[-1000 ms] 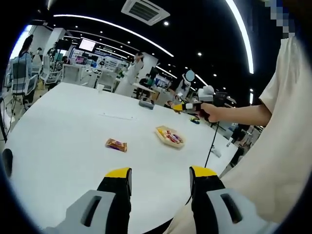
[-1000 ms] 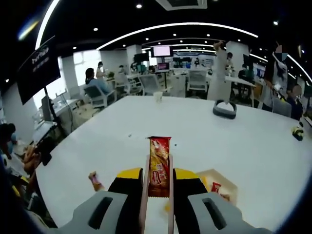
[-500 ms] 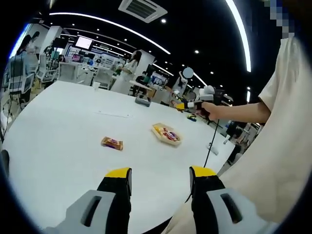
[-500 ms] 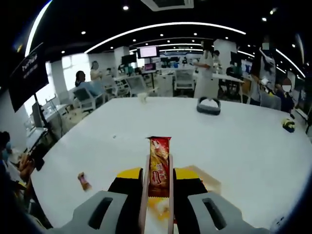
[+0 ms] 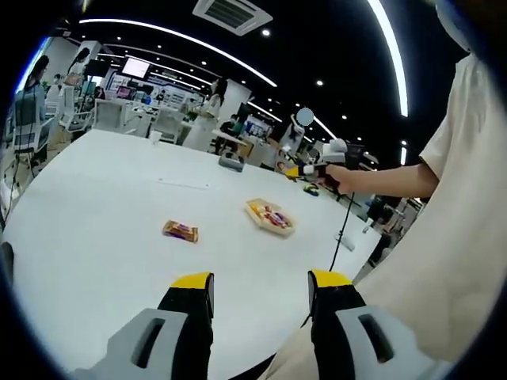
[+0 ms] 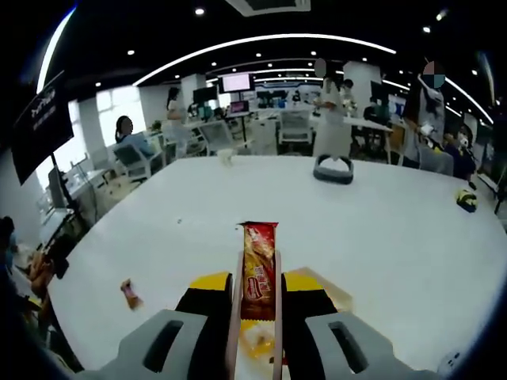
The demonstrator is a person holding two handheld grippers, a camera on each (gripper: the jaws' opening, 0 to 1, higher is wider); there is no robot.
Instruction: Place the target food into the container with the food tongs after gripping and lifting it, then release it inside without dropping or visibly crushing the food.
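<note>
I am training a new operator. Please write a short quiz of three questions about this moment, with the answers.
1. True or false: the right gripper holds tongs clamped on a snack packet.
2. The left gripper is: A) open, B) shut on a packet, C) shut on nothing.
3. In the left gripper view, what lies on the table to the left of the container?

Key
1. True.
2. A.
3. A loose packet, apart from the container.

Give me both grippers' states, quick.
Left gripper: open, empty.
Right gripper: shut on the food tongs, which pinch a red-and-orange snack packet.
</note>
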